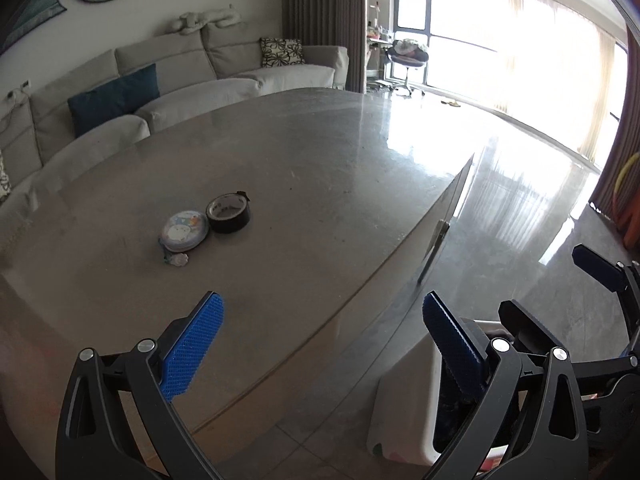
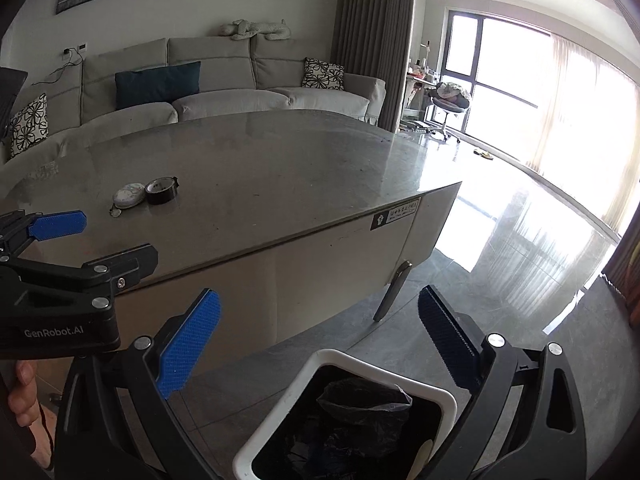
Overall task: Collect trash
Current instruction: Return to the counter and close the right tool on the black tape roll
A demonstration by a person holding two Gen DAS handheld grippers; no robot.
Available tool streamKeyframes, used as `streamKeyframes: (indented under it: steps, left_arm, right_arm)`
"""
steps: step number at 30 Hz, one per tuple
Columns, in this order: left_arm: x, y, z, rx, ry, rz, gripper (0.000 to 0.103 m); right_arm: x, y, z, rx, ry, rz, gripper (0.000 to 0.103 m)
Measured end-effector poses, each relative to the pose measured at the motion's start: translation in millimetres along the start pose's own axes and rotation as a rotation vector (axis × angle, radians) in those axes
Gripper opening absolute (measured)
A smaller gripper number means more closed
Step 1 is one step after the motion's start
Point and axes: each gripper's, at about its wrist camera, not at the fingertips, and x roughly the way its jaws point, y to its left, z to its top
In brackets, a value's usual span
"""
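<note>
A white trash bin point(image 2: 444, 398) lined with a black bag stands on the floor by the table's near side, directly under my open right gripper point(image 2: 320, 340), which holds nothing. The bin's white wall point(image 1: 404, 400) also shows low in the left wrist view. My left gripper point(image 1: 324, 340) is open and empty, above the table's near edge. On the grey table point(image 1: 320, 152) lie a round printed tin point(image 1: 184, 230), a black tape roll point(image 1: 229, 209) and a small pale charm point(image 1: 179, 258). The tin point(image 2: 129, 195) and tape roll point(image 2: 161, 191) lie far left of the right gripper.
The left gripper point(image 2: 120, 236) sits close on the right gripper's left, and the right gripper point(image 1: 548, 284) shows at the right of the left wrist view. A hand point(image 2: 24, 392) holds a handle. Grey sofa point(image 2: 224, 80) lies behind the table; glossy floor point(image 2: 520, 240) lies to the right.
</note>
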Motion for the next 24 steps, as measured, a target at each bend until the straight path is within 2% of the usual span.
streamKeyframes:
  steps: [9, 15, 17, 19, 20, 21, 24]
  left_arm:
    - [-4.1, 84.8, 54.1, -0.067, -0.089, 0.171, 0.098]
    - [5.3, 133.8, 64.8, -0.138, -0.099, 0.258, 0.098]
    - [10.2, 145.4, 63.7, -0.167, -0.092, 0.261, 0.098]
    - [17.3, 154.6, 63.1, -0.182, -0.080, 0.270, 0.098]
    - [22.1, 158.0, 63.4, -0.190, -0.072, 0.268, 0.098]
    - [24.2, 161.0, 62.9, -0.200, -0.069, 0.264, 0.098]
    - [28.8, 164.6, 64.1, -0.208, -0.053, 0.256, 0.098]
  right_arm:
    - [42.6, 70.8, 85.3, -0.110, -0.127, 0.091, 0.098]
    - [96.0, 110.7, 109.7, -0.140, -0.090, 0.116, 0.098]
    - [112.6, 119.6, 111.8, -0.148, -0.066, 0.115, 0.092]
    - [130.4, 125.5, 113.0, -0.148, -0.021, 0.129, 0.080]
    - [139.8, 128.8, 113.4, -0.149, 0.004, 0.130, 0.068]
    - [149.4, 132.2, 113.6, -0.151, 0.037, 0.142, 0.062]
    - [166.4, 142.6, 111.0, -0.157, 0.088, 0.171, 0.061]
